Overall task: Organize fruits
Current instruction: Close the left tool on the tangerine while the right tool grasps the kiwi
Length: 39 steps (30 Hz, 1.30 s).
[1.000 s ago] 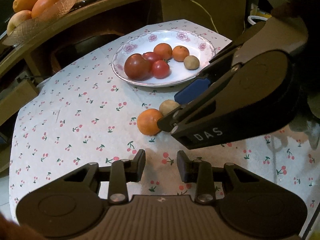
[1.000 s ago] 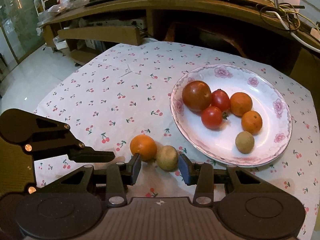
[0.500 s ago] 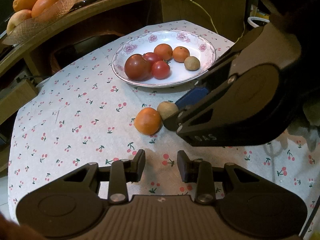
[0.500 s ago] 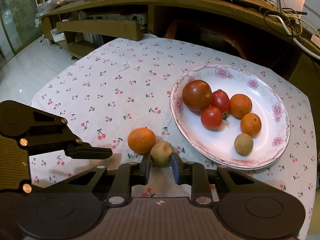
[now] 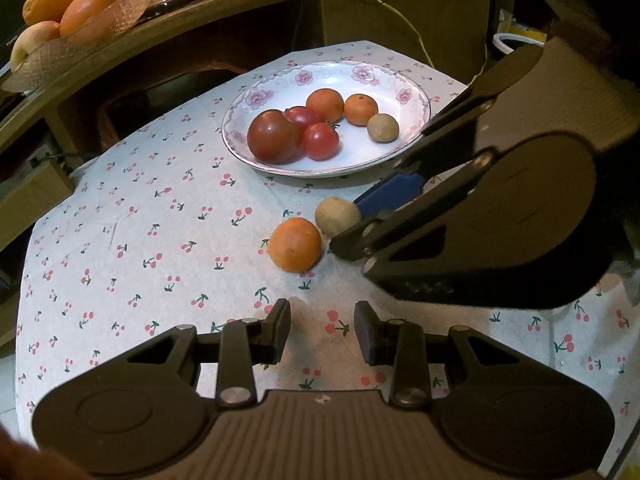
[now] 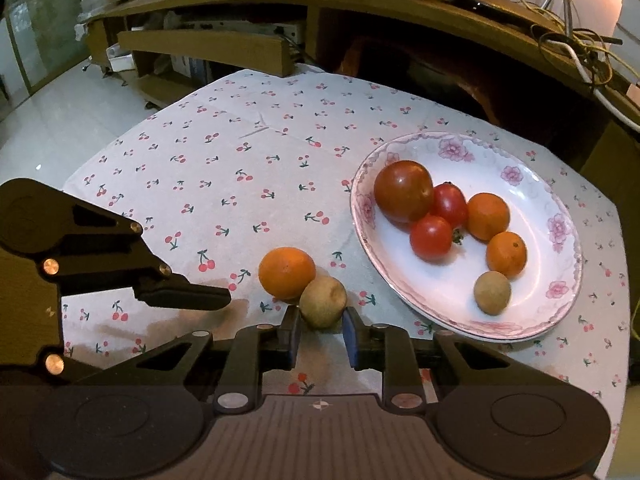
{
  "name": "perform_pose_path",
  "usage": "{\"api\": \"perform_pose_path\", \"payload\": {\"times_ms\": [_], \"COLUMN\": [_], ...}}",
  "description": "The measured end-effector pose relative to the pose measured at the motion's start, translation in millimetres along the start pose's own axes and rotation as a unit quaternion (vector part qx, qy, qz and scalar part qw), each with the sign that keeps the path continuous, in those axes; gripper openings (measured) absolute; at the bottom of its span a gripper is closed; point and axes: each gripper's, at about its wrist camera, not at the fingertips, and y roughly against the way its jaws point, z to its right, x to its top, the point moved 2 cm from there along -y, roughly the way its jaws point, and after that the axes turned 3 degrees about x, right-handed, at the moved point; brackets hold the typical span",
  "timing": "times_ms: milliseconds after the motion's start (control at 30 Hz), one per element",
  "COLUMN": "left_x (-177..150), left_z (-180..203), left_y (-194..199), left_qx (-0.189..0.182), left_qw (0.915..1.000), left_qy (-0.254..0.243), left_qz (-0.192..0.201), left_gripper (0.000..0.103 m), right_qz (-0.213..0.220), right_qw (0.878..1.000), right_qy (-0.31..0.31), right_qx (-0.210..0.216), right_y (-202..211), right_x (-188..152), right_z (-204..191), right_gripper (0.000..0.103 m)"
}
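Note:
A small brown fruit (image 6: 323, 301) lies on the cherry-print tablecloth (image 6: 224, 168), touching an orange (image 6: 287, 267) on its left. My right gripper (image 6: 320, 338) has its blue pads closed on the brown fruit's near sides. Both also show in the left wrist view: the brown fruit (image 5: 337, 215) and the orange (image 5: 295, 244). A white floral plate (image 6: 560, 240) holds several tomatoes, two small oranges and one brown fruit (image 6: 492, 293). My left gripper (image 5: 322, 332) is open and empty, low over the cloth in front of the orange.
A wooden shelf (image 5: 160, 28) curves behind the table, carrying a glass bowl of large fruit (image 5: 64, 12) and cables. The plate (image 5: 412, 96) stands at the far side of the table. The floor (image 6: 48, 120) lies beyond the table's left edge.
My right gripper's jaws have closed from wide apart around the brown fruit to gripping it. The left gripper has stayed put and open.

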Motion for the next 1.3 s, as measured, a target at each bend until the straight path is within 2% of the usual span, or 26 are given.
{"api": "perform_pose_path", "payload": {"times_ms": [467, 600, 800, 933, 1067, 1300], "left_x": [9.1, 11.5, 17.0, 18.4, 15.2, 10.0], "left_z": [5.2, 9.1, 12.5, 6.3, -4.4, -10.0], "left_y": [-6.1, -4.9, -0.6, 2.7, 3.5, 1.4], "left_qx": [0.007, 0.003, 0.002, 0.000, -0.018, -0.019], "left_qw": [0.9999, 0.9999, 0.9997, 0.9997, 0.9993, 0.9992], "left_qy": [-0.005, -0.007, -0.013, -0.004, 0.020, 0.025], "left_qz": [0.007, 0.010, 0.019, 0.024, 0.026, 0.024], "left_gripper": [0.040, 0.030, 0.026, 0.025, 0.025, 0.027], "right_qz": [0.017, 0.018, 0.024, 0.028, 0.030, 0.028], "right_qw": [1.000, 0.999, 0.999, 0.998, 0.998, 0.998], "right_qy": [-0.018, -0.021, -0.026, -0.029, -0.039, -0.047], "right_qx": [-0.018, -0.026, -0.038, -0.042, -0.044, -0.039], "right_y": [20.0, 23.3, 30.3, 34.4, 37.3, 38.0], "right_x": [-6.7, -9.6, -12.6, -13.6, -15.7, -17.0], "right_z": [13.1, 16.0, 20.0, 23.7, 29.9, 33.0], "right_gripper": [0.025, 0.025, 0.025, 0.024, 0.025, 0.025]}}
